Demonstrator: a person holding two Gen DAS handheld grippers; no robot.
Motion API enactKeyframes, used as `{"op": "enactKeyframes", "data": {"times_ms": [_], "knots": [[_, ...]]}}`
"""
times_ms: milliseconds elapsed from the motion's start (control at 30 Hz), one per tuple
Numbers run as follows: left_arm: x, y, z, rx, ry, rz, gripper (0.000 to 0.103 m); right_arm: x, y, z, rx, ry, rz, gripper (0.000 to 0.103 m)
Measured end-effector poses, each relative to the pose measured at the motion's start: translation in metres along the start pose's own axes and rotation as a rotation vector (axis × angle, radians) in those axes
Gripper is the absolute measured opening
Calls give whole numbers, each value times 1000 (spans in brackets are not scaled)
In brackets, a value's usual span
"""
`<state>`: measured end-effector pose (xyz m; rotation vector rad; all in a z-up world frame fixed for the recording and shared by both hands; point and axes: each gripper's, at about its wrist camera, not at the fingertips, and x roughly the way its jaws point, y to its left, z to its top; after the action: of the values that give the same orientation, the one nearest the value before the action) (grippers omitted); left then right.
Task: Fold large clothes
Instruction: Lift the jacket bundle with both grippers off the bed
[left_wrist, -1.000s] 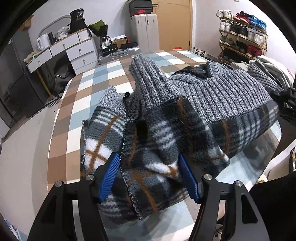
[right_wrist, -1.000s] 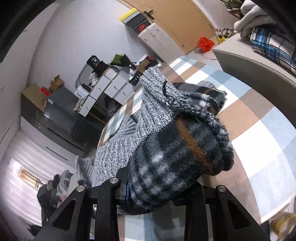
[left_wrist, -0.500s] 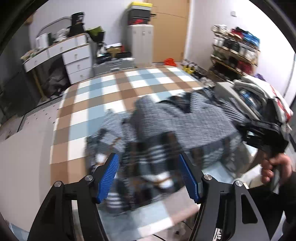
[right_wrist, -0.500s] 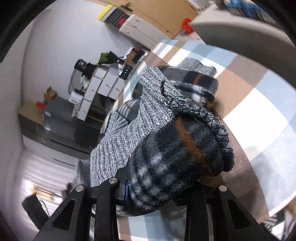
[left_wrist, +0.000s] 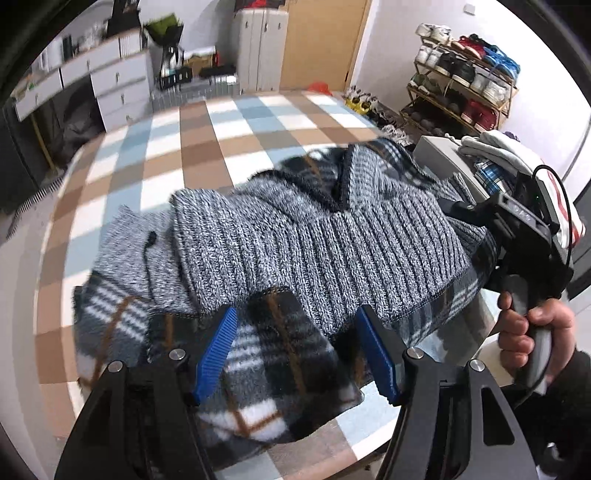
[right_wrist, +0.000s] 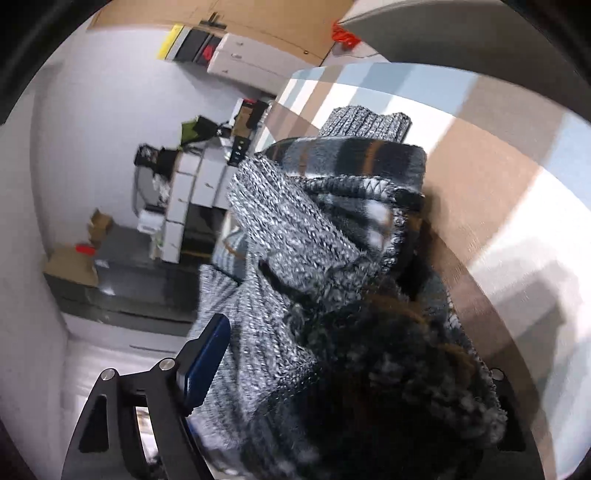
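Note:
A grey knit garment (left_wrist: 332, 236) with a plaid fleece lining lies folded near the front edge of the checked table (left_wrist: 207, 147). My left gripper (left_wrist: 295, 314) hangs open just above the plaid edge, and its blue pads (left_wrist: 216, 350) touch nothing. My right gripper (left_wrist: 461, 212), held by a hand (left_wrist: 532, 325), is at the garment's right end. In the right wrist view the bunched garment (right_wrist: 314, 258) fills the space between the jaws of the right gripper (right_wrist: 351, 332). The jaws are opening; the left pad (right_wrist: 207, 362) stands clear of the cloth and the other finger is hidden.
A shoe rack (left_wrist: 469, 85) stands at the back right. A pile of folded clothes (left_wrist: 495, 151) lies on a grey box beside the table. White drawers (left_wrist: 110, 85) and a pale cabinet (left_wrist: 258, 48) line the far wall. The table's edge runs just below the garment.
My left gripper has drawn back and up off the plaid bundle, which now lies flat under the grey knit. The right jaws have spread and the cloth has slumped between them.

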<state>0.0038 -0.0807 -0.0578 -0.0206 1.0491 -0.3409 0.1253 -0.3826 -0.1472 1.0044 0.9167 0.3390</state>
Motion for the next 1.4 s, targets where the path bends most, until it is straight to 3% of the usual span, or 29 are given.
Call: {"op": "enactKeyframes", "data": {"times_ms": [67,200,333,467,567,667,767,900,1000,1167,1400], "knots": [[7,0,1,-3,45,3,62,2,9,3,-79,-19,-34,38],[19,6,6,-34,115,-23,64,-6,22,-3,-209,-42,-64,26],[20,0,8,-4,151,-27,64,-24,46,-21,-397,-97,-141,24],[20,-9,10,42,171,-61,64,-48,55,-36,-491,-143,-184,23],[24,-27,14,136,180,-91,64,-69,61,-46,-528,-187,-214,23],[27,-60,17,295,180,-123,64,-99,69,-60,-588,-243,-273,23],[35,-91,20,385,191,-196,64,-121,88,-67,-673,-287,-346,23],[43,-102,19,399,178,-298,64,-124,122,-79,-854,-306,-443,23],[43,-89,19,367,162,-387,63,-108,163,-106,-1073,-283,-475,23],[36,-47,20,250,148,-538,59,-75,210,-146,-1332,-214,-460,23],[24,-15,15,222,148,-560,57,-25,243,-177,-1539,43,-438,23]]}}
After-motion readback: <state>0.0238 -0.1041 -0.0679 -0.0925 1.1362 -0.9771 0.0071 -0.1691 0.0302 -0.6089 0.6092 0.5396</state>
